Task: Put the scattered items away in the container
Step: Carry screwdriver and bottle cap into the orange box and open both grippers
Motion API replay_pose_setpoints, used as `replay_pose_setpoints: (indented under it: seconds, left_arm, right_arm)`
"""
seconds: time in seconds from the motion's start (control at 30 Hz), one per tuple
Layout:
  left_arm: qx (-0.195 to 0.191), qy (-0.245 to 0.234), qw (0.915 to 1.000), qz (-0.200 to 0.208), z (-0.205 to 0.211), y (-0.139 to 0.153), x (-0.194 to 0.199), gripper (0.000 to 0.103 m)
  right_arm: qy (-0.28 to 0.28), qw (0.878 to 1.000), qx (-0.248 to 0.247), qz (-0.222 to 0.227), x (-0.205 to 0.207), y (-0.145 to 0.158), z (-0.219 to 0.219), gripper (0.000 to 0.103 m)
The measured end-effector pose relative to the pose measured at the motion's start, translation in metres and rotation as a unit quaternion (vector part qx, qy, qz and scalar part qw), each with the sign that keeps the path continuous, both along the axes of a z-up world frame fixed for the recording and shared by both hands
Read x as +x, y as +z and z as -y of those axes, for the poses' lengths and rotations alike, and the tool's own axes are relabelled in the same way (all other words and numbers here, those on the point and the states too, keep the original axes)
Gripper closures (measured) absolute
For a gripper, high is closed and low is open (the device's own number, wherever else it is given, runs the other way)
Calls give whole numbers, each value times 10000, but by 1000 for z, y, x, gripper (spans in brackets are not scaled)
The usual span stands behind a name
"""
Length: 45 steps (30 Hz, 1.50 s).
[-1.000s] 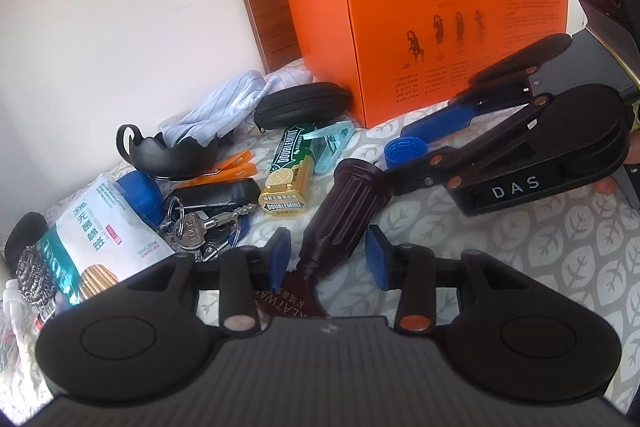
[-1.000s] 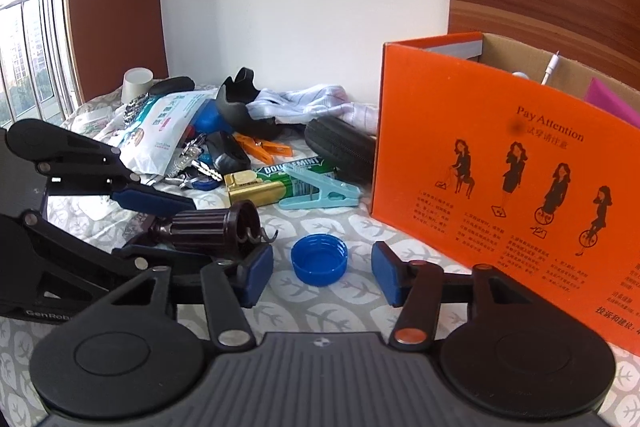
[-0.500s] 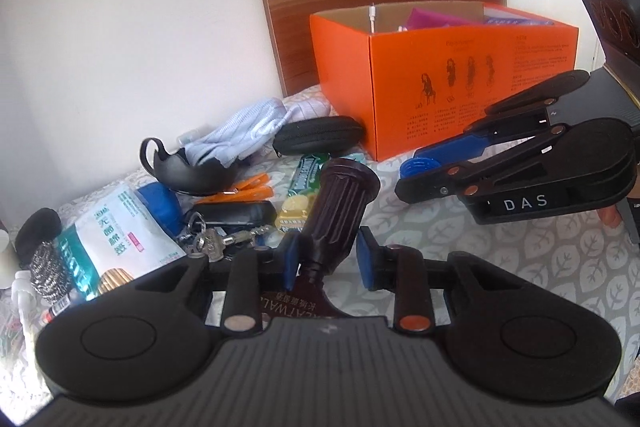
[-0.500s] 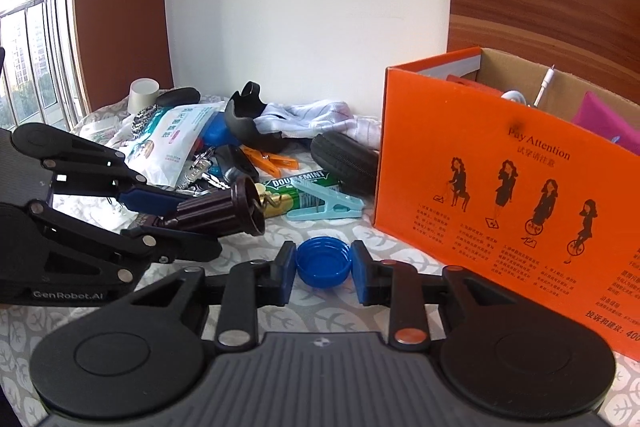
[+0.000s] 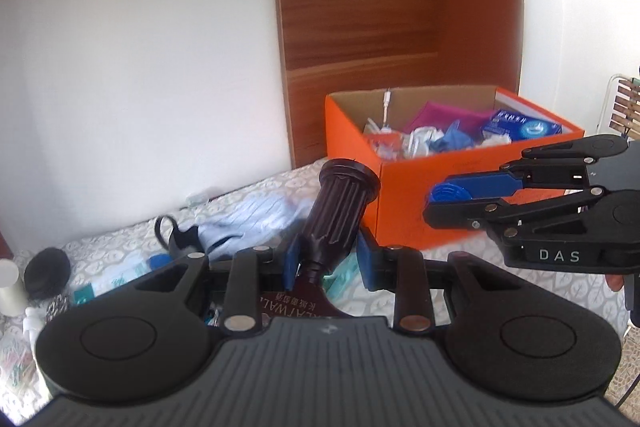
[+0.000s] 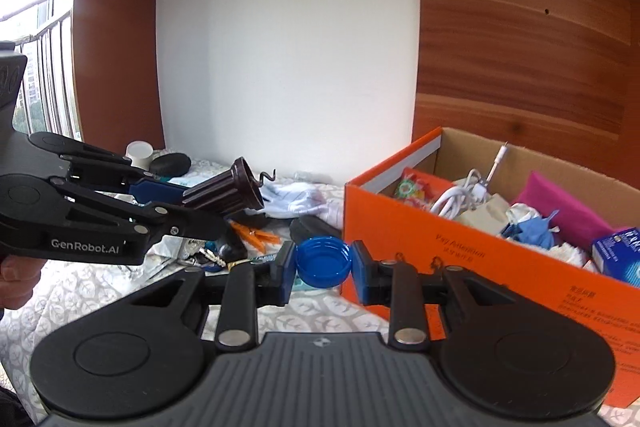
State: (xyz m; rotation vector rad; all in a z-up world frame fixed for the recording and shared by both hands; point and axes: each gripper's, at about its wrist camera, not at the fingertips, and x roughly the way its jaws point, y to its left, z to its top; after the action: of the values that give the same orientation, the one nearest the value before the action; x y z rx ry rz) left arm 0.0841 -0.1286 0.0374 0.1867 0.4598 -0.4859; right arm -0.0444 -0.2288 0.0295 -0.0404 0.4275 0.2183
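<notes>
My left gripper point(image 5: 329, 261) is shut on a dark brown corkscrew point(image 5: 340, 211) and holds it raised above the bed; it also shows in the right wrist view point(image 6: 224, 191). My right gripper point(image 6: 323, 263) is shut on a blue bottle cap point(image 6: 323, 261), lifted next to the orange box's near corner; the cap shows in the left wrist view point(image 5: 450, 193). The open orange cardboard box point(image 5: 404, 203) holds cables, cloths and a blue packet; it shows in the right wrist view point(image 6: 452, 255).
Left on the leaf-patterned bed cover point(image 5: 456, 259) lie a pale blue cloth point(image 5: 248, 215), a black strap piece point(image 5: 176, 241), a black pouch point(image 5: 46, 273), orange clothespegs point(image 6: 260, 237), keys point(image 6: 208, 259) and a black case point(image 6: 312, 229). A white wall and wooden headboard stand behind.
Both grippers closed on their items, the left on the corkscrew and the right on the blue cap, then lifted them off the bed toward the orange box.
</notes>
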Motion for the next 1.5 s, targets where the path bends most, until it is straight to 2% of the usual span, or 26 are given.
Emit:
replay_pose_setpoints:
  seconds: [0.1, 0.23, 0.33, 0.5, 0.67, 0.77, 1.03, 1.37, 1.5]
  left_arm:
    - [-18, -97, 9998, 190, 25, 16, 12, 73]
    - [-212, -144, 9996, 82, 57, 23, 38, 73]
    - [-149, -114, 9998, 106, 83, 23, 54, 73]
    - [-138, 61, 9999, 8, 116, 16, 77, 73]
    - [39, 297, 9995, -73, 143, 2, 96, 73]
    - [116, 482, 9986, -203, 150, -4, 107, 73]
    - [287, 746, 9966, -206, 153, -16, 117, 73]
    - [316, 792, 9962, -183, 143, -18, 114, 73]
    - [342, 802, 9960, -181, 166, -16, 124, 73]
  right_arm:
    - [-220, 9995, -32, 206, -1, 15, 17, 76]
    - [-548, 9976, 3, 422, 0, 30, 44, 76]
    - [-779, 9956, 91, 504, 2, 35, 68, 76]
    - [-1271, 9906, 67, 492, 14, 33, 107, 76]
    - [-1665, 9856, 88, 276, 32, 18, 140, 76]
    - [-1845, 9827, 91, 121, 36, 7, 153, 76]
    - [-2029, 9791, 29, -144, 47, -15, 169, 75]
    - [-2010, 9795, -2, -148, 51, -17, 169, 75]
    - [-2008, 9795, -13, -159, 51, -17, 169, 75]
